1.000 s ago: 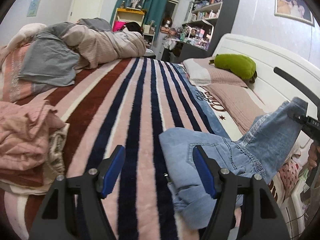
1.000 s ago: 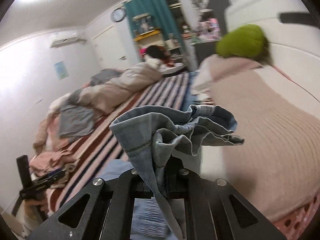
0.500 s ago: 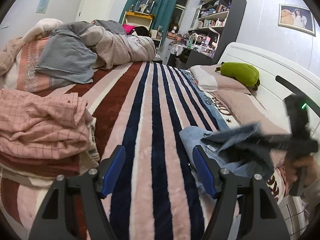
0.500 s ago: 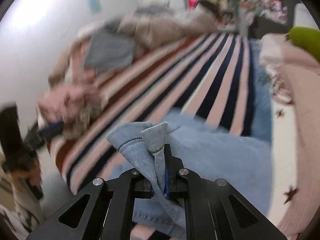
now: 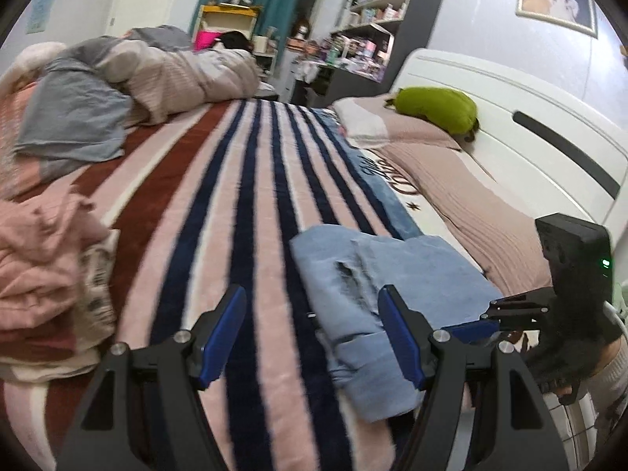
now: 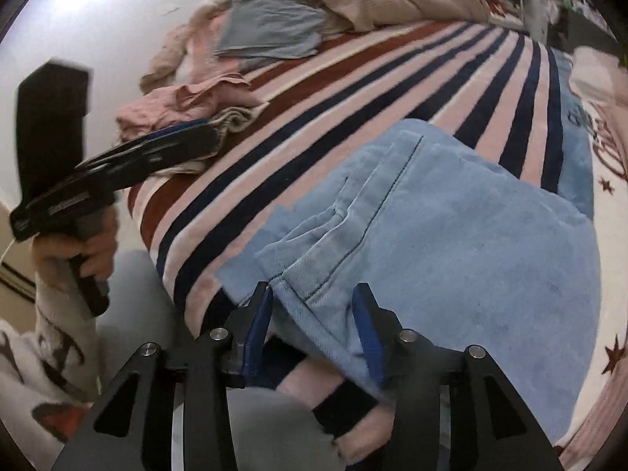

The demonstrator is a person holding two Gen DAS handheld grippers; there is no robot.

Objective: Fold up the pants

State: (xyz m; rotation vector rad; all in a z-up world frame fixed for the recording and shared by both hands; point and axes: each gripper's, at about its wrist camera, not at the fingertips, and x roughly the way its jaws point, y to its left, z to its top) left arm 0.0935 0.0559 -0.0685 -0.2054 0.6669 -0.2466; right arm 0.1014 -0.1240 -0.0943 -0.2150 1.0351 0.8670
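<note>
Our right gripper (image 6: 312, 306) is opening, the pants' (image 6: 451, 235) near hem between its pads but loose. The folded pants lie ahead on the striped bed (image 6: 353, 90). Our left gripper (image 5: 312, 333) hangs half open, empty, pants just right of it.

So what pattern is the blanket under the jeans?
The blanket has pink, navy, maroon and white stripes, clearest in the left wrist view.

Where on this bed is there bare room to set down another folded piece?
The striped blanket lies bare between the pink clothes pile and the folded jeans. Crowded: far end under the bunched duvet, and the pillow side.
</note>
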